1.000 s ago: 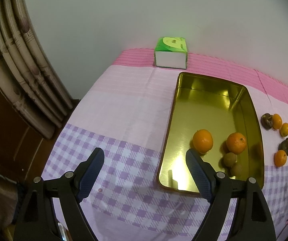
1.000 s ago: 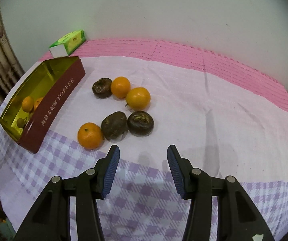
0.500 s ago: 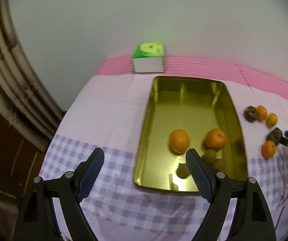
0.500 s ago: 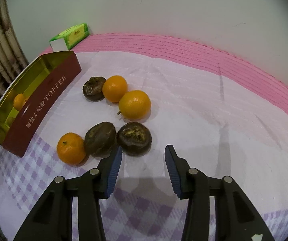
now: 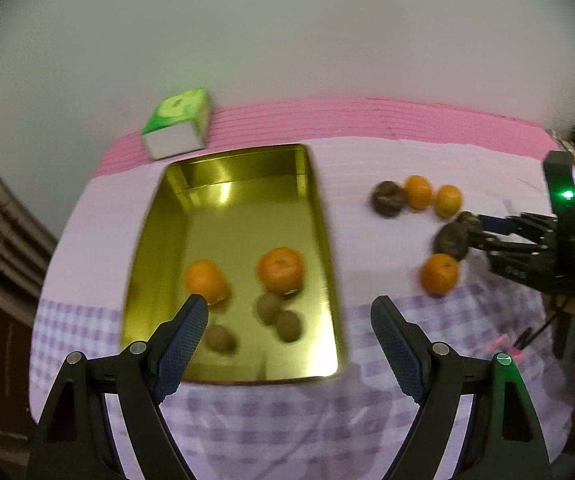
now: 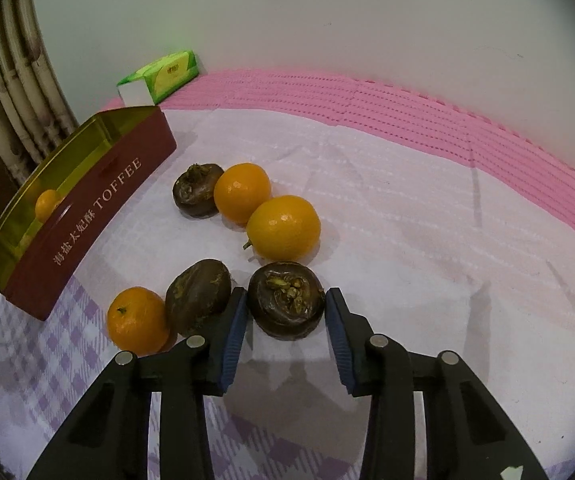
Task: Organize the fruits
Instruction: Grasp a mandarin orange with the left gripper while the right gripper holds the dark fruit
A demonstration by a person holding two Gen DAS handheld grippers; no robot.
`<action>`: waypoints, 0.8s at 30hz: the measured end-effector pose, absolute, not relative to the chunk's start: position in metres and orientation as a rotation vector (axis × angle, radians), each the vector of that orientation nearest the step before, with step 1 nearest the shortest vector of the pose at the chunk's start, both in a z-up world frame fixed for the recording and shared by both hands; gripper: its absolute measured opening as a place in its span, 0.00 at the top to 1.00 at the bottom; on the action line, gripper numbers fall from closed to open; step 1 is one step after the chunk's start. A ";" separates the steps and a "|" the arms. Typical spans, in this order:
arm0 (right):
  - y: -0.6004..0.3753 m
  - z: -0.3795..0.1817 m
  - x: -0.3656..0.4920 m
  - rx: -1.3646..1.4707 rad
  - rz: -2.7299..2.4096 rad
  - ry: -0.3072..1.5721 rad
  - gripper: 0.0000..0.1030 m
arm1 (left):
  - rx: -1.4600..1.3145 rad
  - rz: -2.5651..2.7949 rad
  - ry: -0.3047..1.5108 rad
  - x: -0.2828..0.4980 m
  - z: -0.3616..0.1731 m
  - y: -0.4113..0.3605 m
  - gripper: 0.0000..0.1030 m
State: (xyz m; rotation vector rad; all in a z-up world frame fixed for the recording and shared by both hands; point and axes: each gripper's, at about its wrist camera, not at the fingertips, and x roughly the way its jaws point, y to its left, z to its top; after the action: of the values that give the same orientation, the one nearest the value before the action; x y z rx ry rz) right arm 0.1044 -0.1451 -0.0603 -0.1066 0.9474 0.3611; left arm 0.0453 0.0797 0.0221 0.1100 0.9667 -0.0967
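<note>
we find the right gripper (image 6: 285,312) closing around a dark fruit (image 6: 286,305) on the cloth (image 6: 427,208); both pads sit at its sides, but we cannot tell whether they press yet. just left lie another dark fruit (image 6: 198,297) and an orange (image 6: 137,319). beyond, two oranges (image 6: 283,227) and a third dark fruit (image 6: 198,189). the left gripper (image 5: 289,320) hangs spread wide and empty over the tin (image 5: 155,248), which holds two oranges (image 5: 280,269) and three small brown fruits (image 5: 287,325). farthest, a green box (image 5: 177,123).
</note>
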 end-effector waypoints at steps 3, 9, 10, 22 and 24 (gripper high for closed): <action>-0.154 -0.061 0.101 -0.099 0.323 0.932 0.65 | 0.117 -0.140 0.974 0.048 0.018 0.056 0.19; -0.185 -0.062 0.088 -0.071 0.237 0.915 0.65 | 0.113 -0.221 1.012 0.053 -0.001 0.017 0.19; -0.190 -0.062 0.085 -0.070 0.224 0.913 0.65 | 0.112 -0.233 1.018 0.054 -0.004 0.011 0.19; -0.213 -0.063 0.070 -0.042 0.111 0.879 0.65 | 0.089 -0.266 1.078 0.085 -0.033 -0.026 0.19; -0.214 -0.063 0.070 -0.034 0.114 0.879 0.65 | 0.081 -0.264 1.087 0.089 -0.036 -0.028 0.20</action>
State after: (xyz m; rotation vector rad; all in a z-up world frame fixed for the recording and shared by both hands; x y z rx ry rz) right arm 0.0698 -0.2140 -0.0630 -0.0344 0.8788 0.1138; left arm 0.0889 -0.0276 -0.0364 0.0809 1.0870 -0.2638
